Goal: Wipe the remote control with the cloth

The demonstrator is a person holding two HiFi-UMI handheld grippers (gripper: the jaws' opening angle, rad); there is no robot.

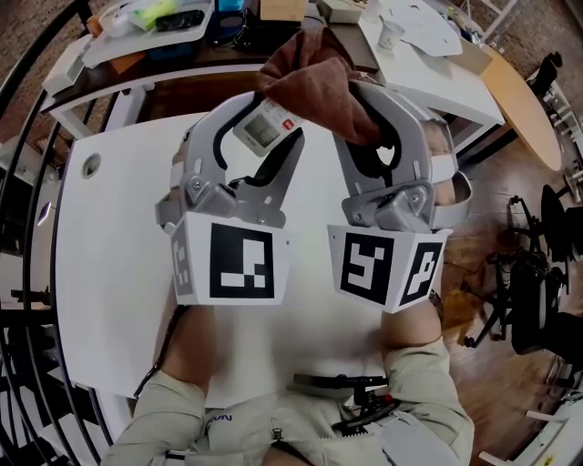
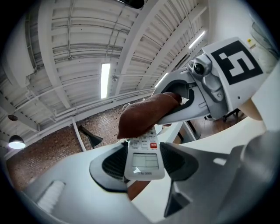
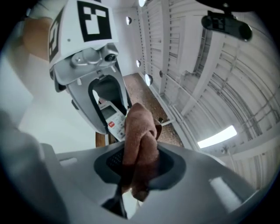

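Note:
A white remote control point(image 1: 266, 126) with a small screen and a red button is clamped in my left gripper point(image 1: 264, 150), held above the white table. In the left gripper view the remote control point(image 2: 144, 162) sits between both pads, screen up. A brown cloth point(image 1: 314, 86) is pinched in my right gripper point(image 1: 364, 136) and drapes over the remote's far end. The cloth point(image 2: 146, 113) covers the upper buttons. In the right gripper view the cloth point(image 3: 140, 144) bunches between the pads, and the remote point(image 3: 114, 120) shows just past it to the left.
The white table point(image 1: 109, 273) lies under both grippers, with a round hole point(image 1: 90, 165) at its left. A cluttered desk point(image 1: 182, 23) stands beyond it. Wooden floor and dark chair bases point(image 1: 533, 300) are at the right. Black glasses point(image 1: 351, 382) hang at the person's chest.

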